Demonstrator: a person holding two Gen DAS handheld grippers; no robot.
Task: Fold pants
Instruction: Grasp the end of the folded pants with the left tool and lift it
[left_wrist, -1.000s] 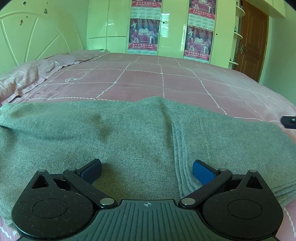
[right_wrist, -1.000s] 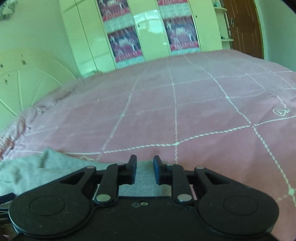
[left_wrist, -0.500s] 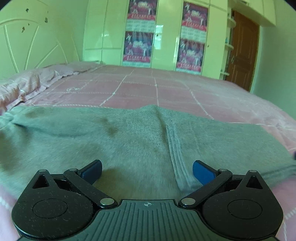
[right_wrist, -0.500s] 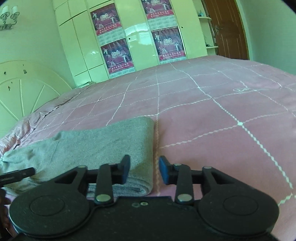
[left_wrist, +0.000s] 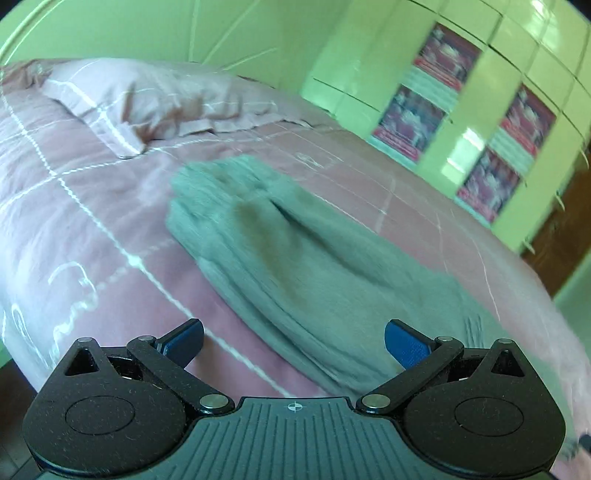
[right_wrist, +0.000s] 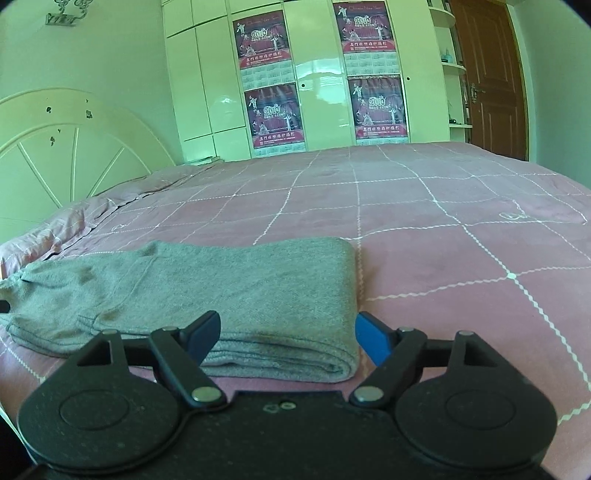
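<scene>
The grey pants (right_wrist: 207, 288) lie folded in a flat stack on the pink bed, with the folded edge at the right end. In the left wrist view the pants (left_wrist: 303, 273) run from the middle towards the lower right, blurred by motion. My left gripper (left_wrist: 293, 341) is open and empty, held above the near edge of the pants. My right gripper (right_wrist: 288, 334) is open and empty, just in front of the right end of the stack.
The pink checked bedspread (right_wrist: 443, 229) covers the whole bed. A pink pillow (left_wrist: 147, 99) lies by the cream headboard (right_wrist: 66, 147). Wardrobe doors with posters (right_wrist: 273, 85) stand behind the bed, and a brown door (right_wrist: 487, 74) at the far right.
My right gripper has opened wide and drawn back from the pants. My left gripper has lifted and swung left, still open. The pants now lie as a folded stack.
</scene>
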